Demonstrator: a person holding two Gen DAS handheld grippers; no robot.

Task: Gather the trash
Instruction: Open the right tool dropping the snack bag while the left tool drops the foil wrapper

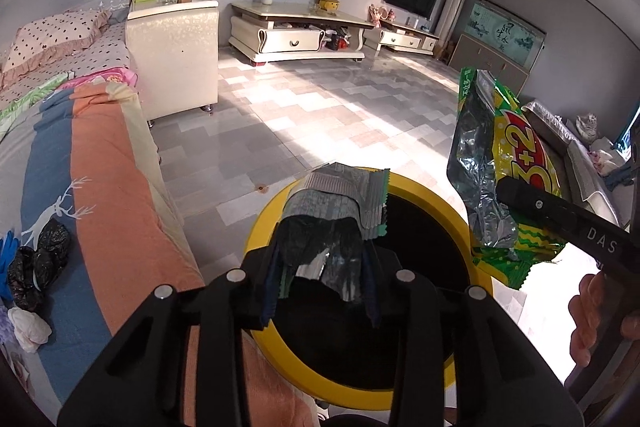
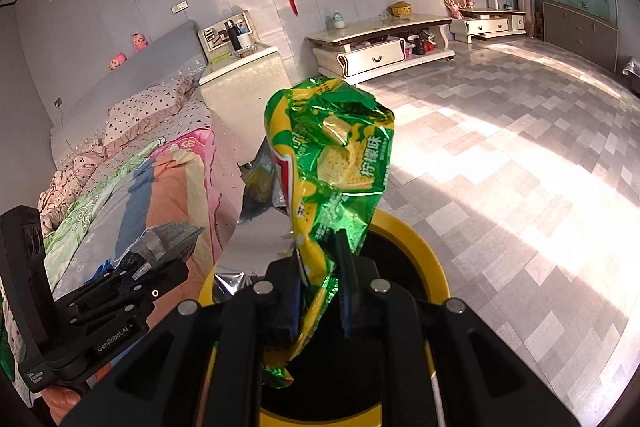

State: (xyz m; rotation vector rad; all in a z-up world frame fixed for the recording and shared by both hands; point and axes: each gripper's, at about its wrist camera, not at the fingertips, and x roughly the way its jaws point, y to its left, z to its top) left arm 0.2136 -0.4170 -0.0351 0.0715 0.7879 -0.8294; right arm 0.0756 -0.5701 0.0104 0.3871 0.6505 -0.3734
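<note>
A yellow-rimmed bin (image 1: 280, 211) with a black inside stands on the floor beside the bed; it also shows in the right wrist view (image 2: 424, 259). My left gripper (image 1: 320, 267) is shut on a silver foil wrapper (image 1: 340, 195) and holds it over the bin's near rim. My right gripper (image 2: 320, 267) is shut on a green and yellow snack bag (image 2: 332, 155), held upright above the bin opening. That bag also shows in the left wrist view (image 1: 516, 163), at the right. The left gripper also shows in the right wrist view (image 2: 156, 259), at the left.
A bed (image 1: 100, 155) with a striped quilt lies at the left, with black bags (image 1: 36, 267) and white tissue (image 1: 28, 327) on it. A white nightstand (image 1: 176, 55) and a TV cabinet (image 1: 296, 31) stand beyond. Tiled floor (image 1: 320, 107) spreads ahead.
</note>
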